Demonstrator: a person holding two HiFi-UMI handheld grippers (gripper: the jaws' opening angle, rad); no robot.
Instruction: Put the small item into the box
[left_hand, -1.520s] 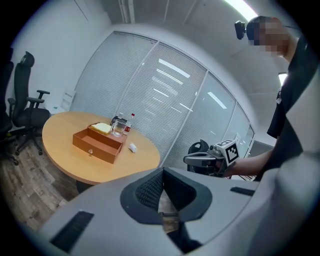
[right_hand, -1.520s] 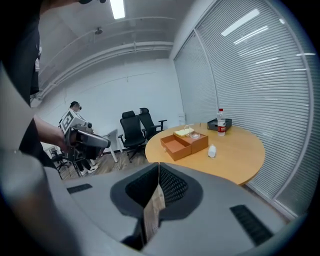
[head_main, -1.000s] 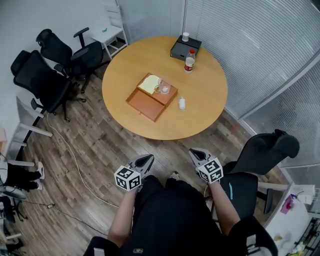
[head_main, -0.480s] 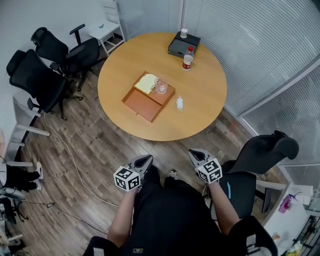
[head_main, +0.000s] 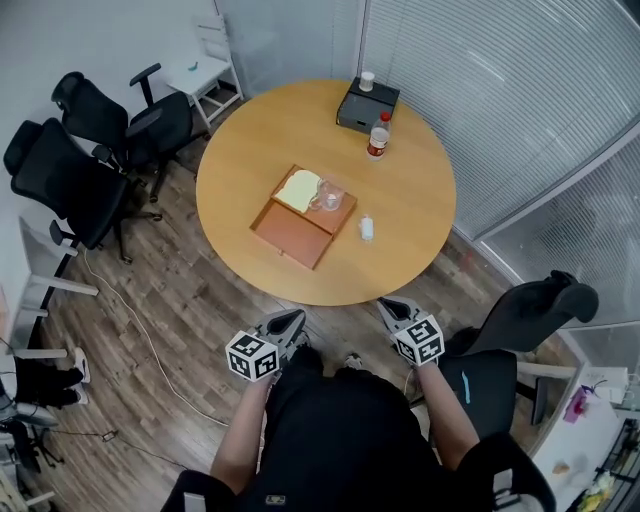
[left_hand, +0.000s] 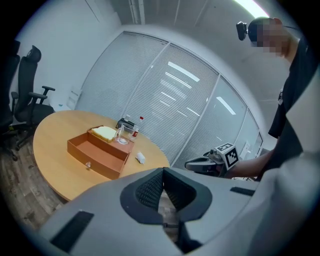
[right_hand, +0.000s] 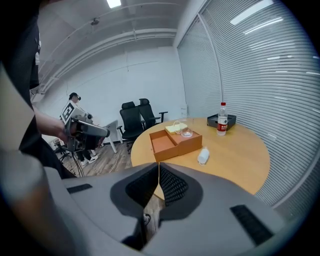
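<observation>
Too small to identify: small white item beside box. Bottom edge cuts off person.

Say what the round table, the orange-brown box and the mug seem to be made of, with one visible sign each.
Round light-brown table: probably wood or wood-look laminate; smooth, matt, even tan top.
Orange-brown open box: possibly cardboard or leatherette; flat, even colour, thin walls.
Small clear mug: glass or clear plastic; see-through.
</observation>
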